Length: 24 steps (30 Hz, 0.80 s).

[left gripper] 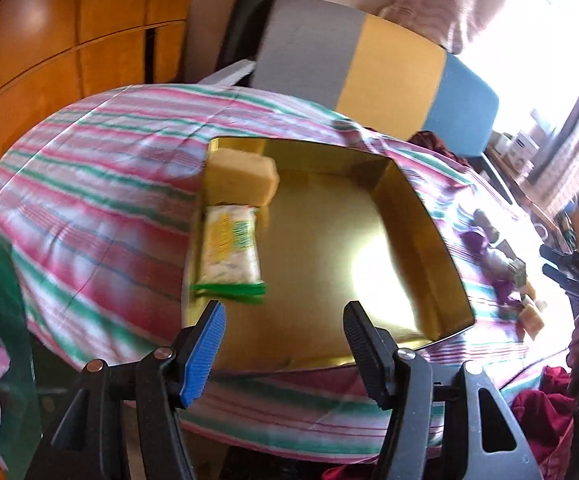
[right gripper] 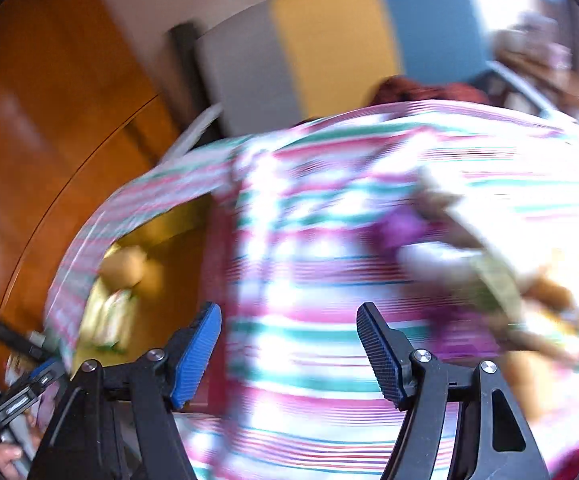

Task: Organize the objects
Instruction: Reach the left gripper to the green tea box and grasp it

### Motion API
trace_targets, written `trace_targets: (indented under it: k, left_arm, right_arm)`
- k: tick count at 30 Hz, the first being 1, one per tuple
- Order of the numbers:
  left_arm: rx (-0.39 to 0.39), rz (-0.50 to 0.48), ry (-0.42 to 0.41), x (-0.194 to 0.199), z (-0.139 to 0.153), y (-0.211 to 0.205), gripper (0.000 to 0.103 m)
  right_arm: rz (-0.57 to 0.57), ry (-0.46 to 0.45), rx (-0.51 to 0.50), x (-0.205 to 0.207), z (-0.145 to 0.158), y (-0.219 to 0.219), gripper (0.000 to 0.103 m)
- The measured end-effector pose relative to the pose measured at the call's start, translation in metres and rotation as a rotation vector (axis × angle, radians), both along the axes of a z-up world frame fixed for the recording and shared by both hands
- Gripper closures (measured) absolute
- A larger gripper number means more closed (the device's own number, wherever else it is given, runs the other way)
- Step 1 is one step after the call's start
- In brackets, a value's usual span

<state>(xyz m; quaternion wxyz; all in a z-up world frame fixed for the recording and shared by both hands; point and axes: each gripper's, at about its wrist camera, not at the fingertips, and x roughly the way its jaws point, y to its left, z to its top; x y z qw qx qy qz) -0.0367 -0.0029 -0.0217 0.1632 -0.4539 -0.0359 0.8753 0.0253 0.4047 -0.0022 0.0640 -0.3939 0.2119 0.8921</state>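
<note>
A gold tin box [left gripper: 329, 240] lies open on a bed with a pink, green and white striped cloth [left gripper: 101, 184]. Inside it, along the left wall, sit a yellow sponge [left gripper: 241, 176] and a white packet with a green edge [left gripper: 233, 248]. My left gripper [left gripper: 284, 312] hangs open over the box's near edge with nothing between its fingers. My right gripper [right gripper: 288, 312] is open and empty above the striped cloth [right gripper: 309, 240], to the right of the box [right gripper: 169, 248]. This view is heavily blurred. A pile of small loose objects [right gripper: 489, 280] lies ahead to its right.
The same pile [left gripper: 505, 264] lies on the cloth right of the box. Behind the bed stands a grey, yellow and blue headboard [left gripper: 389, 68], with wooden cupboards [left gripper: 49, 40] at left. Dark red cloth [left gripper: 545, 400] is at lower right. A cluttered desk [left gripper: 529, 152] sits by the bright window.
</note>
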Motion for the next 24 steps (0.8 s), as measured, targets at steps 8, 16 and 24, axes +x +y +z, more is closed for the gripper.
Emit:
trace_targets:
  k: [8, 16, 24]
  left_arm:
    - [-0.010, -0.163, 0.019, -0.003, 0.014, 0.067, 0.041]
    - [0.000, -0.357, -0.011, 0.006, 0.017, 0.151, 0.041]
    - [0.041, -0.524, -0.073, 0.012, 0.010, 0.235, 0.041]
  right_arm:
    - [-0.435, 0.077, -0.012, 0.086, 0.000, 0.133, 0.026]
    - [-0.606, 0.130, -0.199, 0.121, -0.026, 0.171, 0.023]
    - [-0.586, 0.152, -0.245, 0.124, -0.024, 0.173, 0.018]
